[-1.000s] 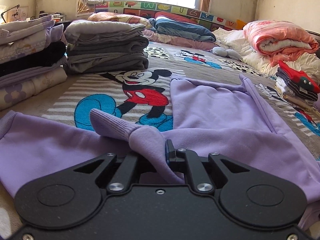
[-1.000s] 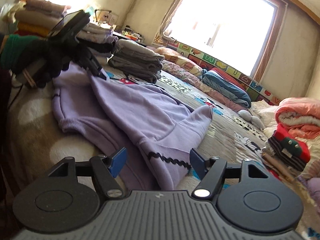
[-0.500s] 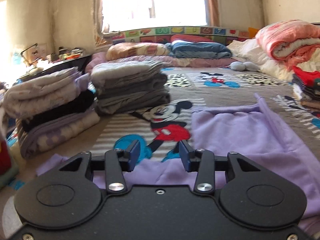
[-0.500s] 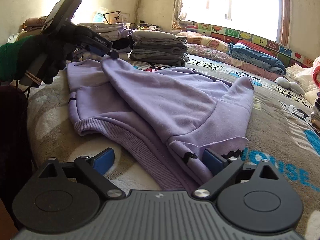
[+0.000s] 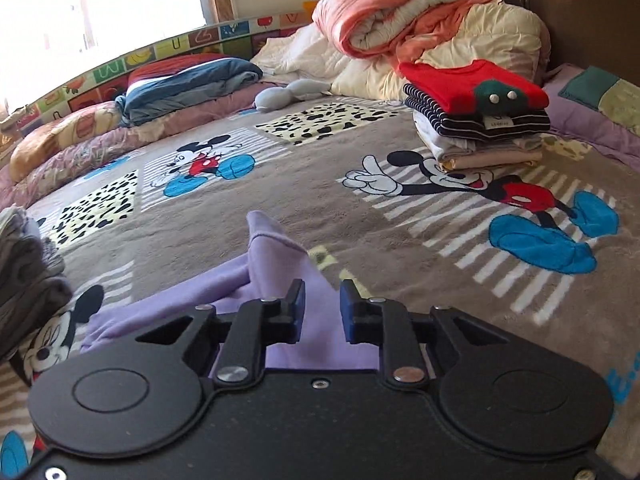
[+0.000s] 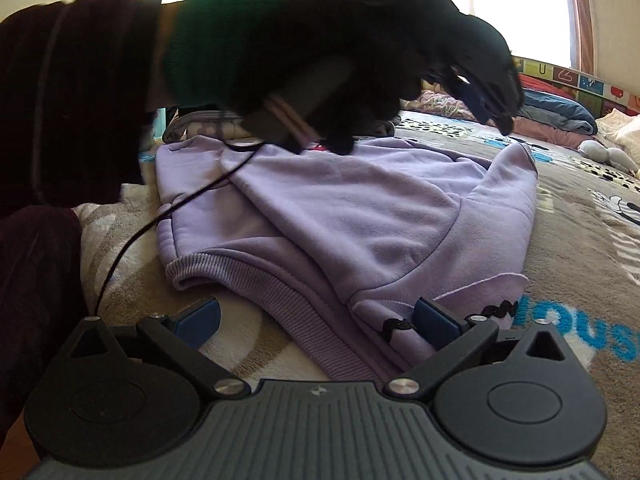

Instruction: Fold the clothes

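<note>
A lilac hoodie (image 6: 360, 216) lies partly folded on the Mickey Mouse blanket (image 5: 360, 208); its ribbed hem faces the right wrist camera. My right gripper (image 6: 316, 318) is open wide and empty, low over the hem. My left gripper (image 5: 322, 312) is open and empty above the hoodie (image 5: 280, 264), whose peaked fold sticks up just past the fingertips. In the right wrist view the gloved hand holding the left gripper (image 6: 490, 96) hovers over the hoodie's far side.
A stack of folded clothes topped by a red garment (image 5: 476, 116) sits at right. Rolled quilts and pillows (image 5: 416, 24) line the headboard. A grey folded pile (image 5: 28, 280) is at the left edge. A black cable (image 6: 132, 236) hangs over the hoodie's left side.
My left gripper let go of the lilac sleeve, opened, and swung right over the hoodie toward the headboard. My right gripper stayed open and drew closer to the hem.
</note>
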The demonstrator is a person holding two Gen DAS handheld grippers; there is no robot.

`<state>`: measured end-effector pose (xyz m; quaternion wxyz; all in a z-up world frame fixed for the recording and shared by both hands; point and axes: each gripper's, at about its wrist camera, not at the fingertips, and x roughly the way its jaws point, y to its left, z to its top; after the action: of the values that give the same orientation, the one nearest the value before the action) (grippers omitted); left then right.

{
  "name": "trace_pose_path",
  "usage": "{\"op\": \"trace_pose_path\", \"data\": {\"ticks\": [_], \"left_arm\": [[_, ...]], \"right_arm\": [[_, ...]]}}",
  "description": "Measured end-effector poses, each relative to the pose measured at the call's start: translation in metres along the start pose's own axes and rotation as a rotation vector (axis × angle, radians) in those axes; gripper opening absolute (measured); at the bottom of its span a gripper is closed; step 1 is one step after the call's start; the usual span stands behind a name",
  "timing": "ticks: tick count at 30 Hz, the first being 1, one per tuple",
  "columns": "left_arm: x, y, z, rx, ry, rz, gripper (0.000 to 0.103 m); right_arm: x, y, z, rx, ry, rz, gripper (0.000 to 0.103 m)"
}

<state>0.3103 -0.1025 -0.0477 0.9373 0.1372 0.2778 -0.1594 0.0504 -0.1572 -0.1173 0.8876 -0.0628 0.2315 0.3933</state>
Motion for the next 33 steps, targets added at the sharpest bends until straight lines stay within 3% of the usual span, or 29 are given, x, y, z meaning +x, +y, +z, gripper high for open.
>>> {"op": "trace_pose_path", "data": {"ticks": [3,7,11,15,19,22,24,25,29,33], "left_arm": [[0.041,0.016,0.014,-0.057,0.056,-0.003,0.018],[0.1,0.063,0.008,-0.3,0.176,-0.032,0.017],[0.117,0.096,-0.002,-0.51,0.198,-0.122,0.01],[0.117,0.098,-0.005,-0.54,0.196,-0.129,0.008],[0.114,0.093,0.006,-0.507,0.217,-0.087,0.008],[0.089,0.09,0.012,-0.459,0.175,-0.035,0.008],[0.065,0.092,0.011,-0.44,0.14,0.006,0.017],[0.05,0.097,0.007,-0.451,0.124,0.011,0.019],[-0.011,0.113,-0.011,-0.49,0.068,0.034,0.041],[-0.085,0.129,-0.042,-0.543,0.017,0.055,0.046]], "right_arm": [[-0.002,-0.002,-0.001,0.015,-0.005,0.016,0.103],[-0.004,-0.006,-0.001,0.035,-0.01,0.035,0.103],[-0.001,-0.009,-0.001,0.047,-0.015,0.04,0.103],[-0.001,-0.011,-0.001,0.054,-0.017,0.05,0.103],[0.0,-0.012,0.0,0.052,-0.016,0.053,0.103],[0.002,-0.01,0.001,0.047,-0.012,0.05,0.103],[0.002,-0.01,0.002,0.044,-0.013,0.048,0.103],[0.002,-0.01,0.002,0.044,-0.012,0.048,0.103],[0.001,-0.012,0.004,0.056,-0.016,0.05,0.103],[-0.008,-0.013,0.009,0.073,-0.046,0.052,0.097]]}}
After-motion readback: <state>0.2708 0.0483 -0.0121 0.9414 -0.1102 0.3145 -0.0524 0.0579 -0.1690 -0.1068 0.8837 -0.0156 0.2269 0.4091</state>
